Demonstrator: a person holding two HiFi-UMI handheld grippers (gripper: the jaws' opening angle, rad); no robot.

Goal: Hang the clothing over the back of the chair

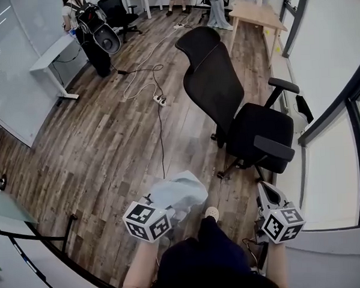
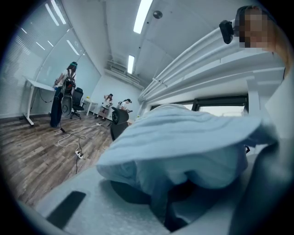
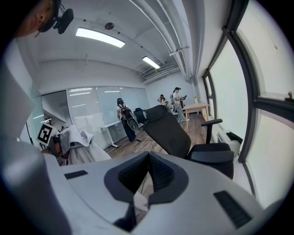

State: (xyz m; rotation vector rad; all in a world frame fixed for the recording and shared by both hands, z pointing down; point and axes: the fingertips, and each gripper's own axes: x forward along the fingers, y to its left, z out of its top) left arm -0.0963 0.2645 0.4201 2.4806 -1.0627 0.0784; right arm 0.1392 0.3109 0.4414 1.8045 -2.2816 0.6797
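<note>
Pale blue and bunched, hanging in front of the body: clothing (image 1: 177,191), pinched in the nearly closed jaws of the left gripper (image 2: 172,209). Judging the step as carrying it toward the chair (image 1: 216,87), standing well apart ahead with a bare back. Next, likely needing: closing that gap, lifting the bundle above the backrest top, perhaps catching a second edge with the right gripper (image 3: 147,179), pressed together on nothing. Showing the gap only from the head view; showing fabric swamping the left jaws only from the left gripper view.
</note>
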